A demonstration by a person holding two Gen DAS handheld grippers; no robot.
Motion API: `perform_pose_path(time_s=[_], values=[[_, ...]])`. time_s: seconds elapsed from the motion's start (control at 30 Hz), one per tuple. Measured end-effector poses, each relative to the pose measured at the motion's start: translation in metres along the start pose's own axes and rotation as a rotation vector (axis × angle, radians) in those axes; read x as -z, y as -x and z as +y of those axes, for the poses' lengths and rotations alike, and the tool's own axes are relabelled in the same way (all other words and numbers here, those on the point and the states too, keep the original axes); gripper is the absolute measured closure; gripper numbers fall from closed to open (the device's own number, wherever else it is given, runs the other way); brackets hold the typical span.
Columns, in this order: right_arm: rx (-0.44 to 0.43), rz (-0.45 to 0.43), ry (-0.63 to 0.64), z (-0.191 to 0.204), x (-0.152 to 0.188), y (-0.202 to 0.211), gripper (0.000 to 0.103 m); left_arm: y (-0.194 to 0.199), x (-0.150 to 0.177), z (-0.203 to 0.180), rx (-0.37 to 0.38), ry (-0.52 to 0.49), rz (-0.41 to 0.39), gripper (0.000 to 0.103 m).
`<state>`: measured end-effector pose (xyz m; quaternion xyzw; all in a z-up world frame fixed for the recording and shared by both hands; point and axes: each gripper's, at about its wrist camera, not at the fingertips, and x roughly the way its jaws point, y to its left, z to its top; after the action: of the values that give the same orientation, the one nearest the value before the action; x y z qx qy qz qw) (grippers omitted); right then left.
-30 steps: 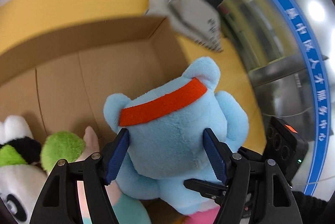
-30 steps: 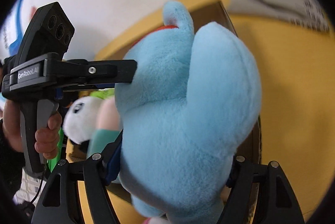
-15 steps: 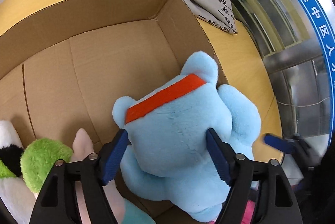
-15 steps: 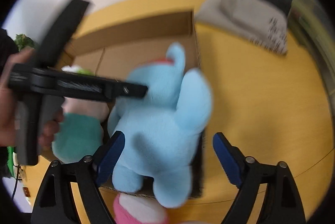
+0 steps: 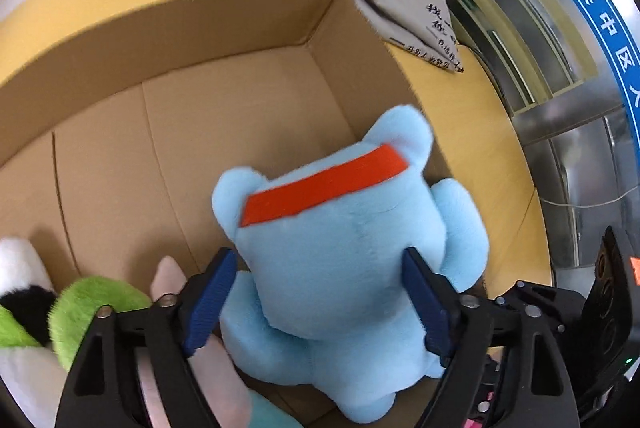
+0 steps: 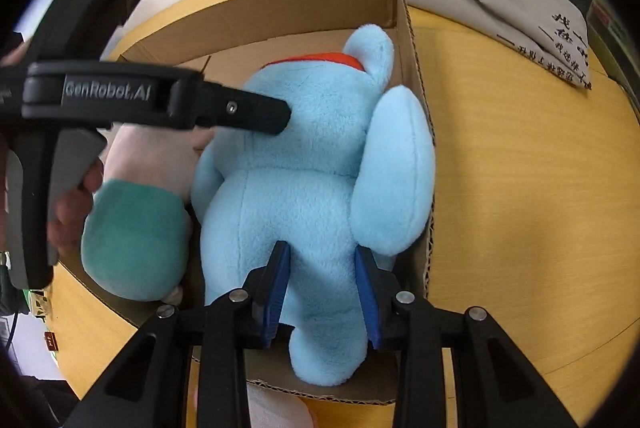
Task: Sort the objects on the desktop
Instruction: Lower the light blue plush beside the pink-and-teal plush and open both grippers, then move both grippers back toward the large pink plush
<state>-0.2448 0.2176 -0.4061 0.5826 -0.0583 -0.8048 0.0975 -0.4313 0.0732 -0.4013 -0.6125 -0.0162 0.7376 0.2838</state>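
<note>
A light blue plush toy (image 5: 344, 260) with an orange-red headband sits at the right end of an open cardboard box (image 5: 200, 40). My left gripper (image 5: 316, 304) is shut on the blue plush's body from both sides. In the right wrist view my right gripper (image 6: 322, 294) is shut on the lower back of the same blue plush (image 6: 316, 156), and the left gripper's finger presses into its head. The plush leans against the box's right wall (image 6: 416, 60).
Other plush toys lie in the box: a green, black and white one (image 5: 60, 308), and a pink and teal one (image 6: 136, 240) beside the blue plush. A grey printed cloth bag (image 6: 512, 8) lies on the yellow table (image 6: 520, 188) beyond the box.
The blue plush has come down into the box's right end. My right gripper, open half a second ago, has closed on the plush's lower back. The left gripper keeps its hold.
</note>
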Motion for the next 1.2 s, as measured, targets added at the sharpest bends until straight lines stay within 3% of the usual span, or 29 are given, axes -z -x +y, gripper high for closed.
perform_pose_path(time_s=[0.1, 0.13, 0.17, 0.27, 0.4, 0.57, 0.6, 0.67, 0.73, 0.93, 1.2], values=[[0.008, 0.004, -0.003, -0.004, 0.003, 0.003, 0.069, -0.008, 0.004, -0.008, -0.041, -0.049, 0.005, 0.004], [0.006, -0.007, -0.011, -0.005, 0.003, 0.012, 0.063, -0.009, 0.005, -0.007, -0.049, -0.048, 0.005, 0.003], [0.003, -0.031, -0.023, -0.007, 0.004, 0.022, 0.057, -0.009, 0.005, -0.005, -0.056, -0.037, 0.004, 0.002], [-0.010, -0.117, -0.057, -0.013, 0.007, 0.047, 0.057, -0.005, 0.006, 0.000, -0.063, -0.023, 0.006, 0.001], [0.023, 0.017, 0.030, 0.005, 0.010, 0.008, 0.057, -0.007, 0.007, 0.002, -0.064, -0.012, 0.028, 0.000], [-0.009, 0.022, -0.077, -0.003, 0.015, 0.011, 0.054, 0.023, 0.023, 0.000, -0.055, -0.002, 0.015, 0.001], [0.004, 0.021, -0.069, 0.000, 0.017, 0.021, 0.052, 0.034, 0.031, 0.000, -0.058, -0.003, -0.004, 0.001], [0.034, 0.004, -0.057, 0.005, 0.022, 0.042, 0.033, 0.066, 0.053, 0.001, -0.046, 0.018, -0.064, 0.001], [0.032, -0.040, -0.067, 0.011, 0.025, 0.066, 0.022, 0.101, 0.082, 0.004, -0.039, 0.086, -0.120, 0.001], [0.087, -0.141, 0.022, 0.061, 0.037, 0.125, 0.022, 0.189, 0.178, 0.002, -0.133, 0.220, -0.238, 0.001], [0.164, -0.194, 0.047, 0.116, 0.066, 0.161, 0.022, 0.266, 0.265, -0.021, -0.217, 0.218, -0.330, 0.000]])
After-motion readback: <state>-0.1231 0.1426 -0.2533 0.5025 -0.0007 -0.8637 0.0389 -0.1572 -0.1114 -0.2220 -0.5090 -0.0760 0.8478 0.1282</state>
